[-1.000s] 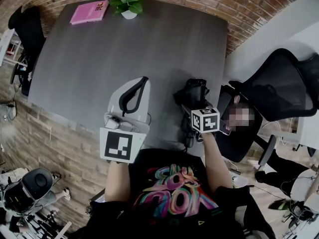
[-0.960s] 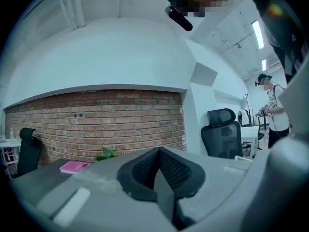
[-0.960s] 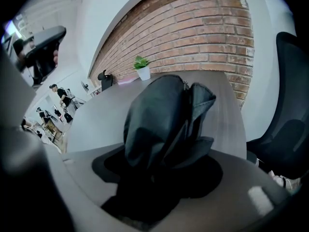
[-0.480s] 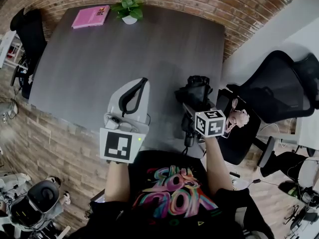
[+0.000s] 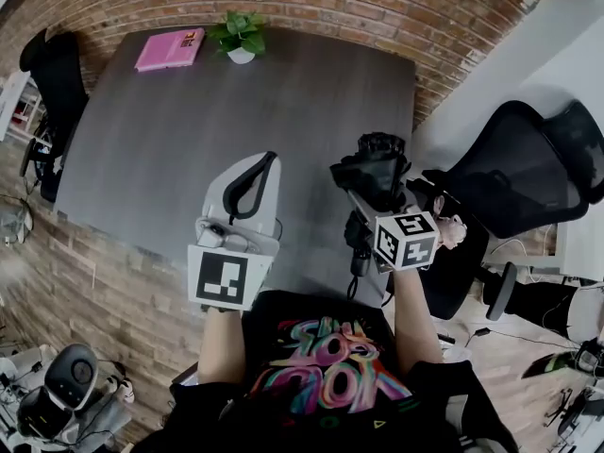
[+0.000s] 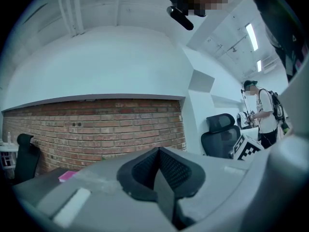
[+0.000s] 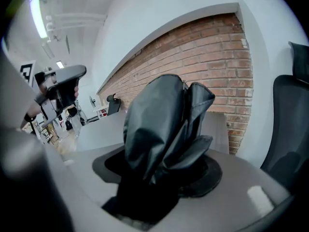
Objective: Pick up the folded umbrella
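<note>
The folded umbrella (image 5: 375, 168) is a black bundle of crumpled fabric, clamped in my right gripper (image 5: 370, 192) and held off the grey table (image 5: 179, 130) near its right front corner. In the right gripper view the umbrella (image 7: 164, 124) fills the space between the jaws of the right gripper (image 7: 159, 178) and stands up in front of the brick wall. A dark strap (image 5: 357, 253) hangs below it. My left gripper (image 5: 267, 160) hovers over the table's front edge with its black pads (image 6: 169, 170) pressed together and nothing between them.
A pink book (image 5: 170, 48) and a small potted plant (image 5: 238, 34) sit at the table's far edge by the brick wall. Black office chairs stand to the right (image 5: 514, 173) and the far left (image 5: 52, 64). A person (image 6: 263, 115) stands in the distance.
My right gripper has risen with the umbrella in it, lifting it away from the table surface. The left gripper has stayed where it was.
</note>
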Motion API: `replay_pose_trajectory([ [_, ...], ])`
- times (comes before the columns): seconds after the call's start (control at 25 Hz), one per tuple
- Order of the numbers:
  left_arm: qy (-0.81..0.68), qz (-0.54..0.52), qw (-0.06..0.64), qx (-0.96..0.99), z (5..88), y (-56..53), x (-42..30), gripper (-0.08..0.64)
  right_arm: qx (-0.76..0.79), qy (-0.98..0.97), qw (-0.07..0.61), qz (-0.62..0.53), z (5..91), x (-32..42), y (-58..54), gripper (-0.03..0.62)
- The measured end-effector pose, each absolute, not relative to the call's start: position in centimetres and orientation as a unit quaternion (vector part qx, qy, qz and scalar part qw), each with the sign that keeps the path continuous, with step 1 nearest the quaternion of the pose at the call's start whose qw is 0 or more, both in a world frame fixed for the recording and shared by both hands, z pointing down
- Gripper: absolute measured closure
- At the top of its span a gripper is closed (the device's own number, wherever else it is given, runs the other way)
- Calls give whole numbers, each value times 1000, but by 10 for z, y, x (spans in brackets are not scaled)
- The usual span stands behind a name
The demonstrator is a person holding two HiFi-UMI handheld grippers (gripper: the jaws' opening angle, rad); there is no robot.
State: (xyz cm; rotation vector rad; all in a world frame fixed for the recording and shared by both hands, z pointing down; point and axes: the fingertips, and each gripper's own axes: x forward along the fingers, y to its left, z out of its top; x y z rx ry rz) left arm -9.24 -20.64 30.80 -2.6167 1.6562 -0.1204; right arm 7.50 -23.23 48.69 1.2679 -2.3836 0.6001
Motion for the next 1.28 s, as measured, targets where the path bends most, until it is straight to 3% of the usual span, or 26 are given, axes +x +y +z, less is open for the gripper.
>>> replay_pose_trajectory([
  [0.8, 484, -30, 23, -874, 296, -218, -62, 558, 507, -858, 70, 39, 322, 103, -220, 301],
  [1.28, 471, -36, 14, -881, 303, -218, -53, 558, 548, -835, 35, -35, 283, 141, -187, 301],
])
